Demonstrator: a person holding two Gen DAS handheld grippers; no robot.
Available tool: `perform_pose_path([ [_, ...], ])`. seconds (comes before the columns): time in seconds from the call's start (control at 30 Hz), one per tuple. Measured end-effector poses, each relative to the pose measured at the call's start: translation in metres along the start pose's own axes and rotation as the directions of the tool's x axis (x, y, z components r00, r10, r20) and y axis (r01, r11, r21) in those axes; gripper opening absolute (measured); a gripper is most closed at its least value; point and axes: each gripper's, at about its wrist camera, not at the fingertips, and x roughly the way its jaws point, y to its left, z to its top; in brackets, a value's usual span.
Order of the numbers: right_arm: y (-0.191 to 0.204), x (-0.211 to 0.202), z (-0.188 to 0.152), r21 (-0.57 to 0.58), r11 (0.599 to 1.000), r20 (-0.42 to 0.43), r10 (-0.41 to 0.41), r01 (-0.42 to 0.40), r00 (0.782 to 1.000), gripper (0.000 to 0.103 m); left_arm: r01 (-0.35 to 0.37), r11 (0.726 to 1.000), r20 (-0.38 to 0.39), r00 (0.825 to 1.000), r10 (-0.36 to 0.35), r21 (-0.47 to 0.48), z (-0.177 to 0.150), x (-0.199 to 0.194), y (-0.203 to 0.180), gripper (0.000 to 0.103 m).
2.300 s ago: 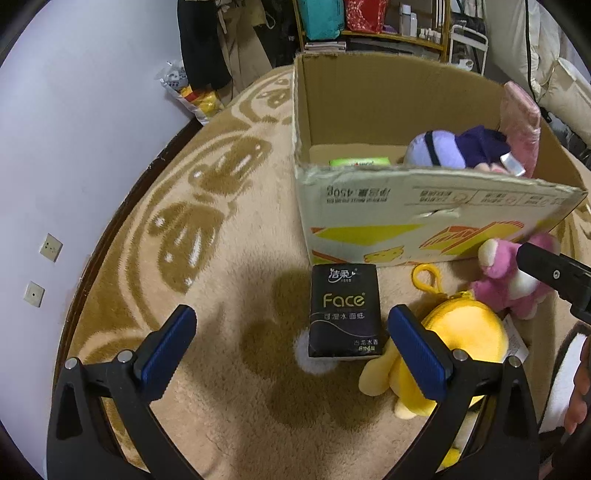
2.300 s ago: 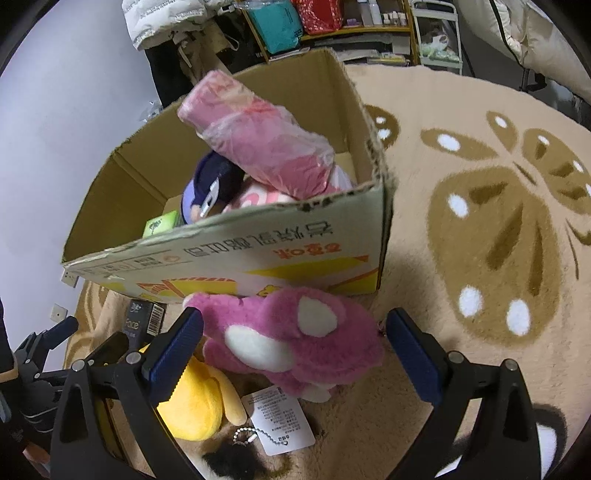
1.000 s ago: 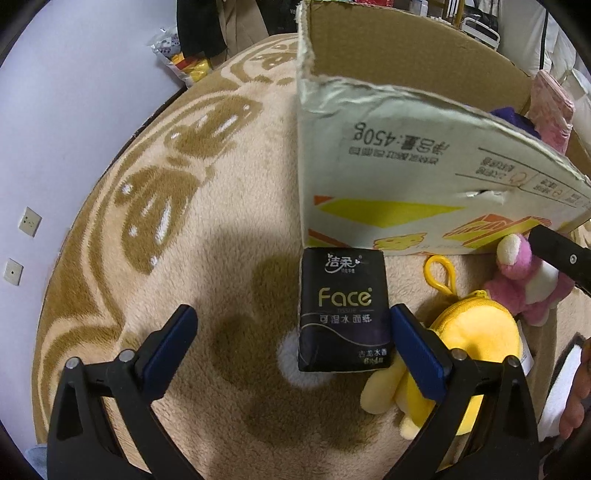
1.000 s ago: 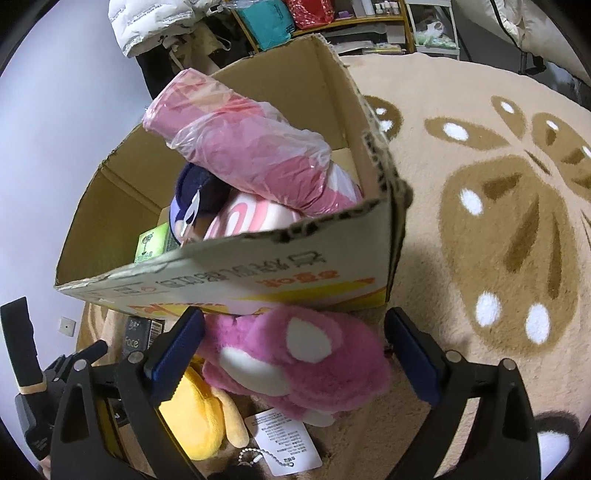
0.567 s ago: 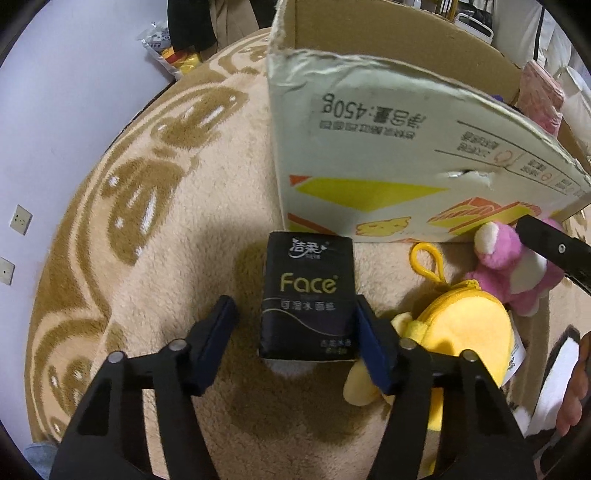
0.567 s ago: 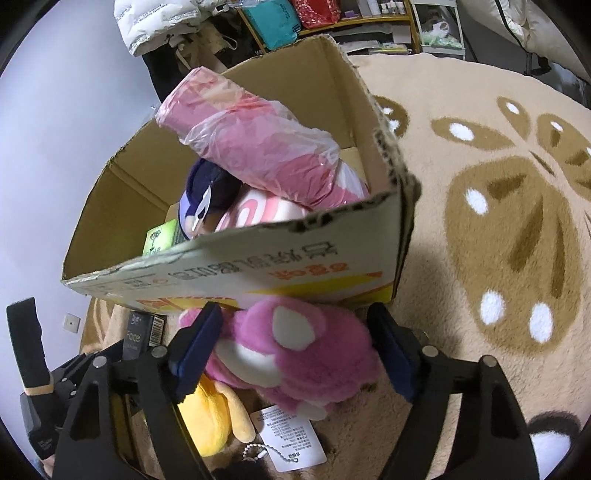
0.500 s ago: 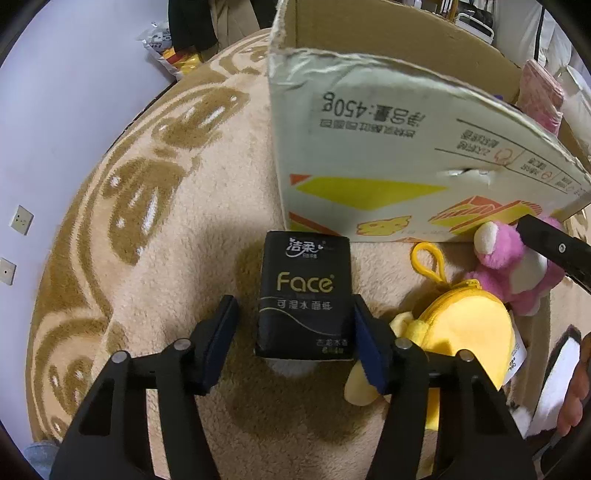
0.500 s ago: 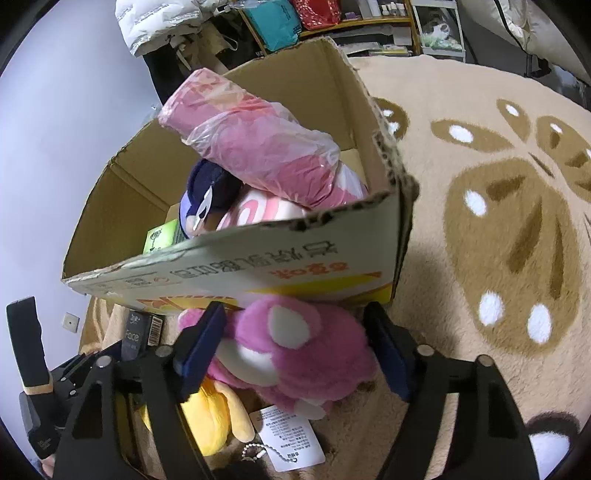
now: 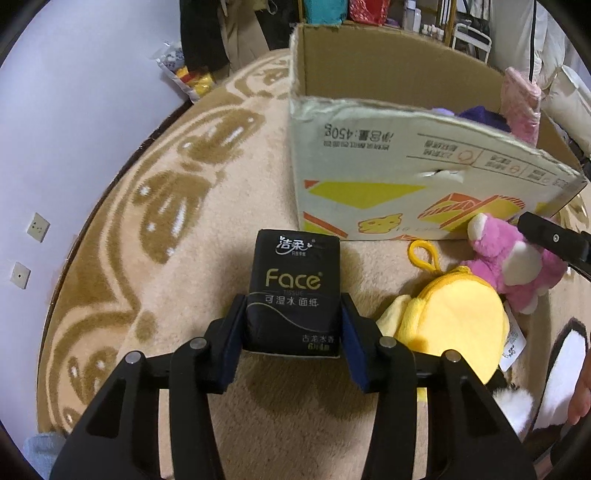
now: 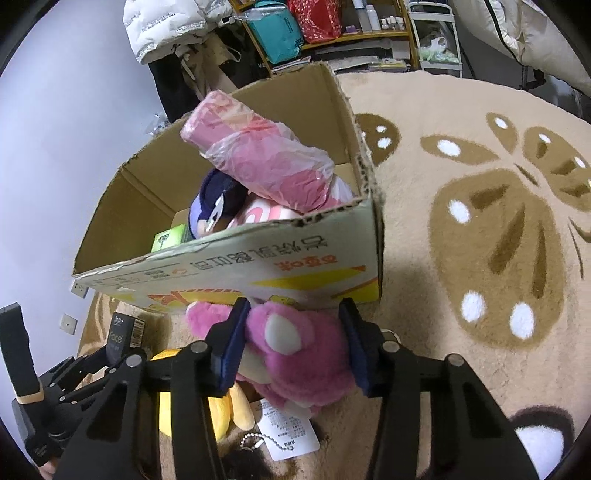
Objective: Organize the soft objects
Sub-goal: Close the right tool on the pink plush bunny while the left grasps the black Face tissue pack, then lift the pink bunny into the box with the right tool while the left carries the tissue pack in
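My left gripper (image 9: 293, 319) is shut on a black "Face" tissue pack (image 9: 293, 280), holding it by its lower sides just above the rug. In the right wrist view, my right gripper (image 10: 293, 339) straddles a pink plush bear (image 10: 295, 358). Its jaws are closing and both blue pads touch the bear's sides. The bear lies against the front wall of an open cardboard box (image 10: 258, 269). A yellow plush pouch (image 9: 454, 317) with a ring loop rests on the rug between the pack and the bear. One black finger (image 9: 550, 240) of the right gripper shows beside the bear (image 9: 509, 266).
The box (image 9: 369, 177) holds a pink plastic-wrapped roll (image 10: 258, 158), a purple plush (image 10: 218, 206) and a green pack (image 10: 168, 238). A beige patterned rug (image 10: 498, 221) spreads to the right. A white wall (image 9: 74, 92) curves along the left. Cluttered shelves (image 10: 332, 33) stand behind.
The left jaws closed onto the tissue pack and raised it slightly off the rug. The right jaws narrowed from wide apart until the pads met the pink bear.
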Motion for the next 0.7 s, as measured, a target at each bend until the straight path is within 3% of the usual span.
perform_pose_path([
  [0.4,0.015,-0.047,-0.010,-0.055,0.998,0.113,0.008,-0.001,0.994,0.050,-0.031,0.998,0.147,0.988,0.038,-0.054,-0.014,-0.055,0.007,0.046],
  [0.6,0.019,-0.075,-0.003,-0.045,0.999,0.173,0.037,-0.030,0.984,0.050,-0.037,0.998,0.257,0.965,0.047,-0.045,-0.014,-0.098,0.009,0.046],
  [0.7,0.023,-0.091,0.000,-0.061,0.998,0.209,0.048,-0.036,0.977,0.050,-0.064,0.998,0.325,0.943,0.069,-0.026,-0.015,-0.115,0.003,0.046],
])
